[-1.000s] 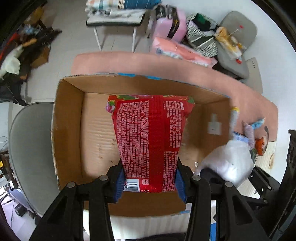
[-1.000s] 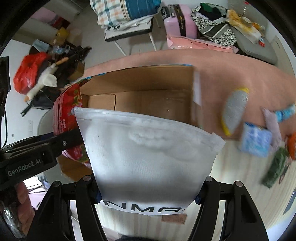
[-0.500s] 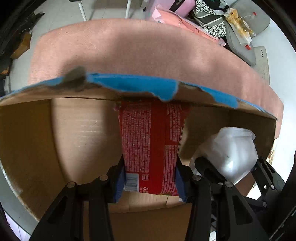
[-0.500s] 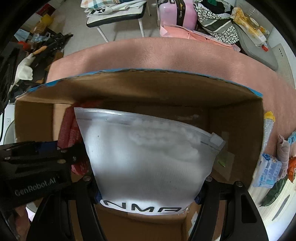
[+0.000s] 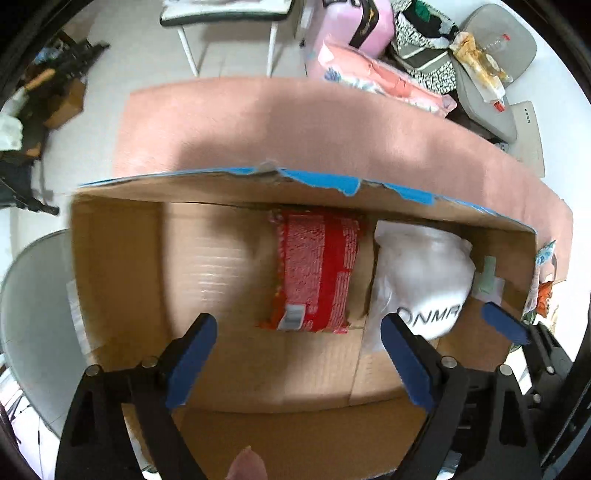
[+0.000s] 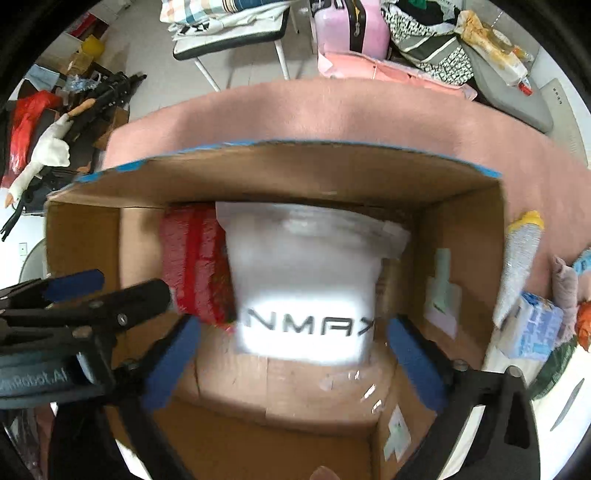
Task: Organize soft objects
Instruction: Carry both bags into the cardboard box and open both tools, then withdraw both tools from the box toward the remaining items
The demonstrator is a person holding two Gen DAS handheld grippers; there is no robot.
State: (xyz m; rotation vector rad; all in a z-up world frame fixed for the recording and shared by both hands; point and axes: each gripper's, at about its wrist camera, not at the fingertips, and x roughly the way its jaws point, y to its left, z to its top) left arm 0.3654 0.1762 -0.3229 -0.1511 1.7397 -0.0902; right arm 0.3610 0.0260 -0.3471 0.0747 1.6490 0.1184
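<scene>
A red printed packet (image 5: pixel 314 273) lies on the floor of the open cardboard box (image 5: pixel 118 280), against its far wall. A white zip bag (image 5: pixel 421 280) marked with black letters lies right beside it. My left gripper (image 5: pixel 299 343) is open and empty, just short of the red packet. In the right wrist view the white bag (image 6: pixel 306 288) lies in the box (image 6: pixel 461 236) with the red packet (image 6: pixel 192 258) on its left. My right gripper (image 6: pixel 291 347) is open and empty, just short of the bag.
The box stands on a pink cloth (image 6: pixel 332 114). Several small soft items lie right of the box: a grey and yellow piece (image 6: pixel 517 266), a blue packet (image 6: pixel 532 325). A grey chair (image 5: pixel 33 314) is at the left. Chairs, a pink suitcase (image 6: pixel 351 26) and clutter stand beyond.
Both grippers have opened and let go: the red packet and the white bag now lie in the box. Both grippers have drawn back a little.
</scene>
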